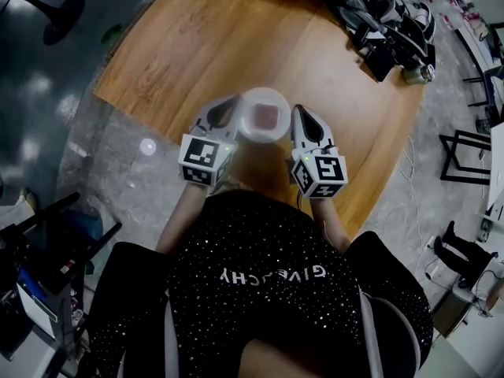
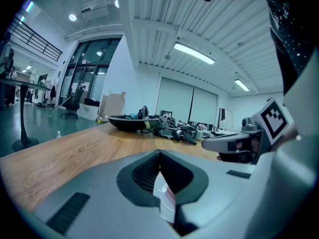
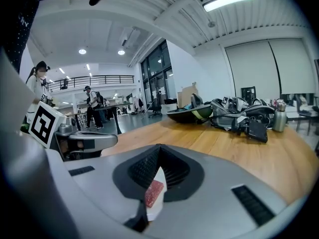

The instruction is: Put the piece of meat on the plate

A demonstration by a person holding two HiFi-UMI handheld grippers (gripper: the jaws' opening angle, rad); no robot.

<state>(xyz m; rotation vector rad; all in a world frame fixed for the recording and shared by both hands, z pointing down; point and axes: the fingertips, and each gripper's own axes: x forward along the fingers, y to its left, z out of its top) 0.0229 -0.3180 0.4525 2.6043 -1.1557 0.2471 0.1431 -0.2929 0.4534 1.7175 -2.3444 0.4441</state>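
Note:
A reddish piece of meat (image 1: 268, 116) lies on a small white plate (image 1: 253, 130) on the wooden table (image 1: 197, 46). My left gripper (image 1: 238, 101) is shut, its tip at the plate's left rim. On the other side my right gripper (image 1: 298, 110) is also shut, its tip by the right rim. In the left gripper view the jaws (image 2: 159, 153) meet at the tip, and the plate (image 2: 160, 195) and a bit of meat (image 2: 170, 194) show below them. In the right gripper view the closed gripper (image 3: 159, 148) frames the meat (image 3: 153, 193) on the plate (image 3: 159, 177). Neither gripper holds anything I can see.
A heap of black bags and gear (image 1: 386, 22) with a metal bottle (image 1: 417, 73) fills the table's far right. A dark shallow bowl (image 2: 132, 122) stands at the back. The table's near edge runs just before the person's body. People stand far off (image 3: 92, 108).

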